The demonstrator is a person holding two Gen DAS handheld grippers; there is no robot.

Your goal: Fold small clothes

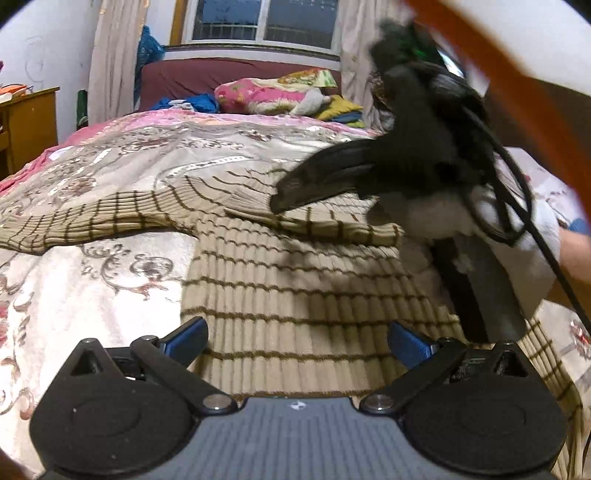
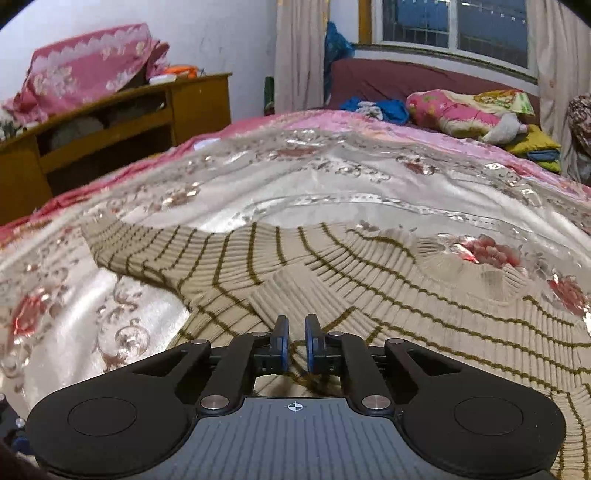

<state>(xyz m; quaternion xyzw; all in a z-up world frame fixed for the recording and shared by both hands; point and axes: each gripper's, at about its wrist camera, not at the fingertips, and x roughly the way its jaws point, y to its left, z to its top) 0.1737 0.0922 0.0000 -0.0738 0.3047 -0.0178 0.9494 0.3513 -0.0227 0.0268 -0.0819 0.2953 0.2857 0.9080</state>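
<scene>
beige ribbed knit sweater with thin brown stripes (image 1: pixel 295 295) lies spread on a bed covered by a shiny cream bedspread with pink floral print (image 1: pixel 92 288). the left hand-held gripper (image 1: pixel 297 341) hovers low over the sweater's body with its blue-tipped fingers (image 1: pixel 192 338) spread wide, nothing between them. ahead of it and to its right, the right hand-held gripper (image 1: pixel 280 201) comes in from the right side, blurred, its dark fingers pressed close together at a folded-over part of the knit; a hand in a white glove (image 1: pixel 532 229) holds it, with a black cable looping over the glove.

in the right wrist view, the right hand-held gripper (image 2: pixel 296 345) has its blue pads (image 2: pixel 282 347) drawn narrow with a slim gap, sitting right on the sweater (image 2: pixel 369 295); whether fabric is pinched between them cannot be told. just ahead of its tips a ridge of the knit is folded over, and one sleeve stretches away to the left across the bedspread (image 2: pixel 295 184).

far beyond both tools, a pink flowered pillow (image 1: pixel 266 94) rests near the dark red headboard (image 1: pixel 221 75) beneath a window (image 1: pixel 258 22). a wooden cabinet (image 2: pixel 129 122) stands off to the left of the bed.
</scene>
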